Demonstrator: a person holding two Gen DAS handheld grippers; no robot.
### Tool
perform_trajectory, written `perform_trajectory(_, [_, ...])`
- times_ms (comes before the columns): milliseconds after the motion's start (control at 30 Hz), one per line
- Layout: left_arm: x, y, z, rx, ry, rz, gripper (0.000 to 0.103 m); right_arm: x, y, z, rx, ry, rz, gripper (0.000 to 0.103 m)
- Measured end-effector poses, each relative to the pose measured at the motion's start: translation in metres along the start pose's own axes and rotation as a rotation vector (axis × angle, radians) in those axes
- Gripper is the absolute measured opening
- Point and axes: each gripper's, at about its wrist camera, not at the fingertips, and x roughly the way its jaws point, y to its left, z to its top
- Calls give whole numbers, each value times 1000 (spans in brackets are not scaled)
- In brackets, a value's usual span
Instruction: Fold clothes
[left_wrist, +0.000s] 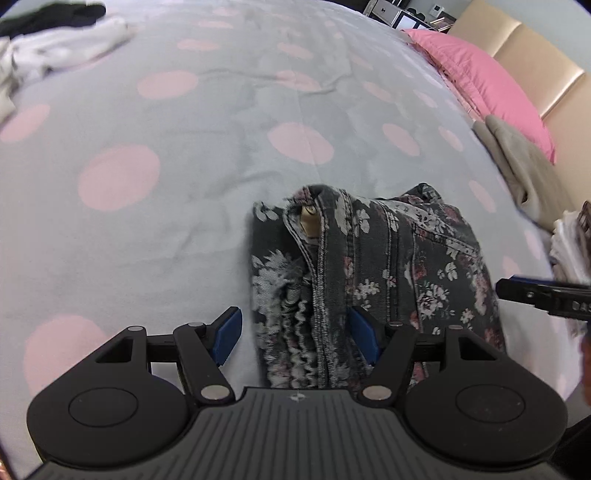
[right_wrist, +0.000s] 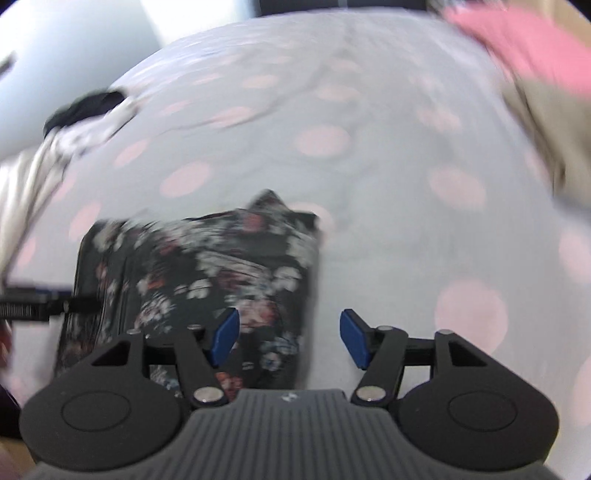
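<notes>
Honestly, with your left claw (left_wrist: 293, 338) and right claw (right_wrist: 289, 338) both gaping and gripping nothing, the folded floral jeans (left_wrist: 388, 258) risked springing apart on the bed (left_wrist: 166, 229).

the folded jeans (left_wrist: 373, 266) lie on the bed (left_wrist: 184, 206), in front of the left gripper (left_wrist: 295, 336). a heap of clothes (left_wrist: 55, 48) lies far back on the left; a pillow (left_wrist: 487, 85) and a towel (left_wrist: 524, 173) lie along the right edge, with the right gripper (right_wrist: 288, 336) at the jeans' right edge.

A dotted grey bedspread (left_wrist: 184, 229), pink pillow (left_wrist: 487, 85), beige padded headboard (left_wrist: 532, 55).
</notes>
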Motion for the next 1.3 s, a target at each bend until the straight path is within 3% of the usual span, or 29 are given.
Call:
perform_trajectory(167, [11, 4, -4, -20, 12, -45, 62, 21, -31, -9, 154, 50, 104, 63])
perform_trajectory(400, [16, 8, -4, -2, 5, -87, 53, 39, -31, -17, 163, 46, 192, 63])
perform_trajectory(467, [17, 8, -4, -6, 2, -97, 50, 41, -29, -18, 163, 46, 209, 57])
perform_trajectory(533, [15, 6, -4, -1, -5, -100, 44, 42, -28, -19, 168, 47, 228, 43])
perform_trajectory(667, [7, 1, -4, 19, -32, -101, 31, 35, -28, -21, 198, 25, 248, 23])
perform_trajectory(733, [2, 0, -3, 24, -44, -103, 25, 27, -27, -22, 201, 0, 260, 14])
perform_trajectory(1033, [-46, -33, 11, 107, -156, -144, 21, -37, -21, -21, 189, -143, 286, 11])
perform_trajectory(1167, [-72, -71, 39, 196, -201, -196, 21, -88, -30, -17, 232, -236, 257, 11])
perform_trajectory(1300, [-90, -138, 80, 309, -238, -289, 21, -155, -49, -17, 285, -368, 195, 10])
